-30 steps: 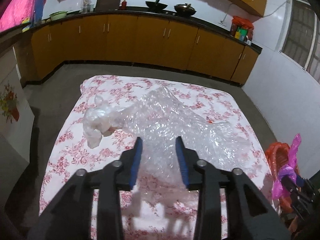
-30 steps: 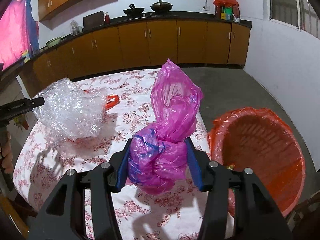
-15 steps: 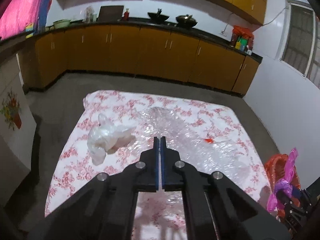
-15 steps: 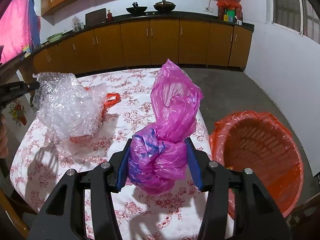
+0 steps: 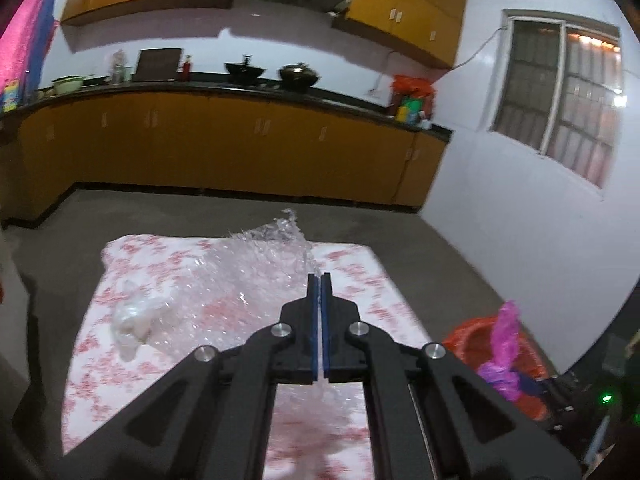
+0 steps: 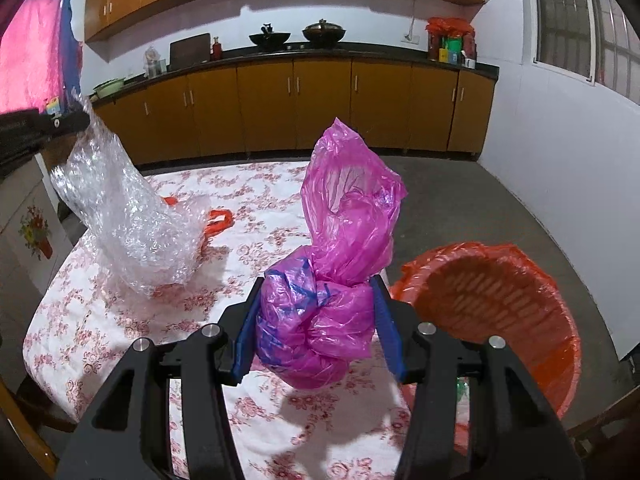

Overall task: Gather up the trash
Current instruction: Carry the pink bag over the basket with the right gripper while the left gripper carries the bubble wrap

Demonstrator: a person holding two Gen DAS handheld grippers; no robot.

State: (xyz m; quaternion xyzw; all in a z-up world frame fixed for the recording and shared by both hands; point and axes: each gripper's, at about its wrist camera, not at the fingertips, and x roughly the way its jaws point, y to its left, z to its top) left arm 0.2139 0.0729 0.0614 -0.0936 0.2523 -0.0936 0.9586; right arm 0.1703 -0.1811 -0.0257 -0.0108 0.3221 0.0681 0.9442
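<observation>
My left gripper (image 5: 319,280) is shut on a sheet of clear bubble wrap (image 5: 256,272), pinched by its edge. In the right wrist view the bubble wrap (image 6: 128,216) hangs from the left gripper (image 6: 82,118) with its lower end on the floral tablecloth (image 6: 100,332). My right gripper (image 6: 316,320) is shut on a knotted pink plastic bag (image 6: 332,272), held above the table's right edge. An orange basket lined with an orange bag (image 6: 500,304) stands on the floor just right of it. A crumpled white bag (image 5: 132,316) lies on the cloth at the left.
An orange plastic bag (image 6: 218,220) lies on the table behind the bubble wrap. Brown kitchen cabinets (image 6: 320,104) run along the far wall, with grey floor between them and the table. A white wall (image 6: 580,160) closes the right side.
The left gripper's jaws closed on the bubble wrap and lifted it up off the table. The right gripper with the pink bag rose slightly.
</observation>
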